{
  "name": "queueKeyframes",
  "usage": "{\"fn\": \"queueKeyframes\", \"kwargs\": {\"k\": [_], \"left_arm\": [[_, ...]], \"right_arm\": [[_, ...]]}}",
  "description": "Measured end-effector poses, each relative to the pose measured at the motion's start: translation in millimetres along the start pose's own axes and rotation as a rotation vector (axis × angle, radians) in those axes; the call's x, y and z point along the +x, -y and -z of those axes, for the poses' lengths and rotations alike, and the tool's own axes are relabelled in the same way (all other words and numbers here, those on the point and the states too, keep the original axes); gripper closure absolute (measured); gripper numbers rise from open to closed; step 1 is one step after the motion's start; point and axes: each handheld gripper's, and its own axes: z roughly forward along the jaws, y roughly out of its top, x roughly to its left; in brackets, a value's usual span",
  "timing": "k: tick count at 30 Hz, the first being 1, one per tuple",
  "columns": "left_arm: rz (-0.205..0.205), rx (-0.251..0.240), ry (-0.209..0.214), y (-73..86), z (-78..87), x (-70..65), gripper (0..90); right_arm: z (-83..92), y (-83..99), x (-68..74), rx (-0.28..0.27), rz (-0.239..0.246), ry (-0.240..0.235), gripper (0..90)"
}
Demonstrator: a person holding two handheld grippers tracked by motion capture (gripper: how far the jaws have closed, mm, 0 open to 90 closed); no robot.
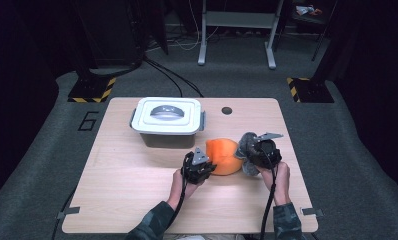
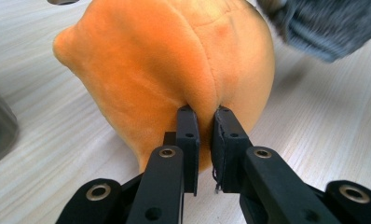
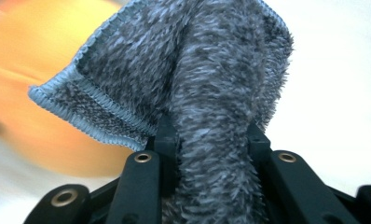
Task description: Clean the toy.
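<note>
Lidded box [image 1: 168, 121] behind orange plush [image 1: 224, 156], grey cloth [image 1: 245, 146].

Bare wooden table [image 1: 122, 200] lay free at lower left; the white-lidded grey plastic box [image 1: 168, 122] blocked the upper centre.

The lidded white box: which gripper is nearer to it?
Left. The left gripper, pinching the orange plush, sits just in front of the box; the right gripper, holding the grey cloth, is farther right.

On the table [image 1: 137, 200]: 1 orange plush toy [image 1: 223, 156], 1 grey cloth [image 1: 246, 145], 1 lidded container [image 1: 168, 121]. 2 grippers: left gripper [image 1: 205, 165], right gripper [image 1: 251, 156]. 1 person, 2 hands.
</note>
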Motion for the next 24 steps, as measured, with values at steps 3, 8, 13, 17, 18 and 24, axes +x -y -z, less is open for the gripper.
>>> {"fn": "queueKeyframes", "kwargs": {"k": [3, 8, 13, 17, 18, 24], "left_arm": [[-0.012, 0.006, -0.002, -1.0, 0.3, -0.8, 81.8], [-0.014, 0.007, 0.003, -1.3, 0.4, -2.3, 81.8], [-0.004, 0.008, 0.006, -0.4, 0.7, 1.1, 81.7], [-0.01, 0.007, 0.003, -0.5, 0.1, 0.3, 81.7], [-0.006, 0.005, 0.004, -0.3, -0.1, 0.8, 81.8], [-0.004, 0.005, 0.002, -0.2, -0.3, 1.0, 81.8]], "right_arm": [[8.8, -12.1, 21.3, -0.038, 0.075, -0.044, 66.6], [6.8, -24.4, 57.9, -0.049, 0.168, -0.097, 66.4], [-8.7, -23.6, 65.0, -0.018, 0.21, -0.089, 66.6], [-6.8, -21.1, 57.6, -0.016, 0.176, -0.076, 66.7], [-6.4, -20.7, 56.3, -0.012, 0.176, -0.072, 66.7], [-6.7, -17.0, 42.6, 0.0, 0.146, -0.047, 66.5]]}}
